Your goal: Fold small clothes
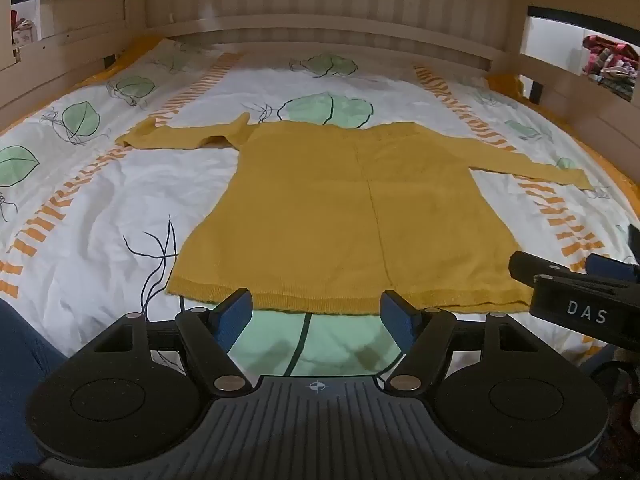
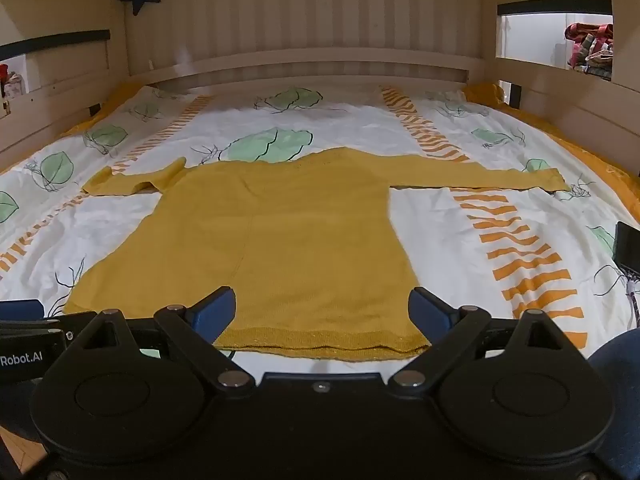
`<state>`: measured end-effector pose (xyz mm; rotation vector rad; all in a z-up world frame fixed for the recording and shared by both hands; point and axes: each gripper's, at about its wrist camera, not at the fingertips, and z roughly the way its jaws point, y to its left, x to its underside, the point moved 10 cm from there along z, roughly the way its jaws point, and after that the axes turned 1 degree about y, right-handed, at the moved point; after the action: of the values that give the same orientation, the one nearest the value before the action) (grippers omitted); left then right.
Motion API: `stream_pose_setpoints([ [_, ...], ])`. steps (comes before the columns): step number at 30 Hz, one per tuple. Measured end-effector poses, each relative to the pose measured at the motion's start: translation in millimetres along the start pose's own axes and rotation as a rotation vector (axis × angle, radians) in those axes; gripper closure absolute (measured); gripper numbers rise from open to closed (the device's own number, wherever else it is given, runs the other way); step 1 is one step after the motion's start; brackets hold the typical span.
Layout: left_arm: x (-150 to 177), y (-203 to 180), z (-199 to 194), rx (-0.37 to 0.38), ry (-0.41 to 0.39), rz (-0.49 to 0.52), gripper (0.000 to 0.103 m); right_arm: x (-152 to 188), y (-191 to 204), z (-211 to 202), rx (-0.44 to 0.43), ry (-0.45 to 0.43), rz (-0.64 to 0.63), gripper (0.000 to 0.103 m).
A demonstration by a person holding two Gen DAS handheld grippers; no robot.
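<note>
A yellow sweater [image 1: 340,208] lies flat on the bed sheet [image 1: 100,200], its hem toward the camera and its neck toward the headboard, so its long axis runs straight away from both grippers while the 2 sleeves stretch out sideways. The left gripper [image 1: 316,316] hovers just short of the hem, fingers spread wide with nothing between them, lined up with the hem's left half. The right gripper [image 2: 322,312] also stands spread and empty, and in its own view the hem's right corner [image 2: 420,346] sits just beside its right finger [image 2: 430,308]. Each hand is therefore nearest its own bottom corner. The left sleeve [image 1: 176,136] looks bunched and folded back near the shoulder; the right sleeve [image 1: 532,164] lies straight. Any first fold probably starts from the hem, since both sleeves lie well apart from the fingers.
</note>
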<state>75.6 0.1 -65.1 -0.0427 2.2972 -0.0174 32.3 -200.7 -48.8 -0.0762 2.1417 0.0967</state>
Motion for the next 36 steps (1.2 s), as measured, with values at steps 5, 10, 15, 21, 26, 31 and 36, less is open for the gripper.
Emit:
stream_pose_setpoints([
  [5, 0.4, 0.4, -0.2, -0.007, 0.006, 0.000, 0.034, 0.5, 0.7, 0.7, 0.002, 0.009, -0.004, 0.009],
  [10, 0.2, 0.2, 1.9, 0.004, 0.016, 0.001, 0.034, 0.3, 1.3, 1.9, 0.000, 0.014, 0.002, 0.009],
  [15, 3.5, -1.2, 2.9, 0.001, 0.035, 0.009, 0.034, 1.1, 2.5, 6.8, -0.003, 0.028, 0.007, 0.009],
  [21, 4.2, -3.9, 3.3, 0.004, 0.046, 0.006, 0.034, 1.2, -0.8, 6.4, -0.017, 0.034, 0.021, 0.009],
  [26, 4.4, -3.9, 5.0, 0.002, 0.053, 0.005, 0.034, 1.6, 0.4, 7.6, -0.018, 0.040, 0.022, 0.009],
  [31, 5.1, -2.9, 5.9, 0.004, 0.056, 0.003, 0.034, 1.4, 0.6, 8.4, -0.018, 0.041, 0.022, 0.009],
  [36, 5.6, -3.3, 6.5, 0.006, 0.057, 0.004, 0.034, 1.1, 1.4, 8.3, -0.017, 0.042, 0.022, 0.009],
])
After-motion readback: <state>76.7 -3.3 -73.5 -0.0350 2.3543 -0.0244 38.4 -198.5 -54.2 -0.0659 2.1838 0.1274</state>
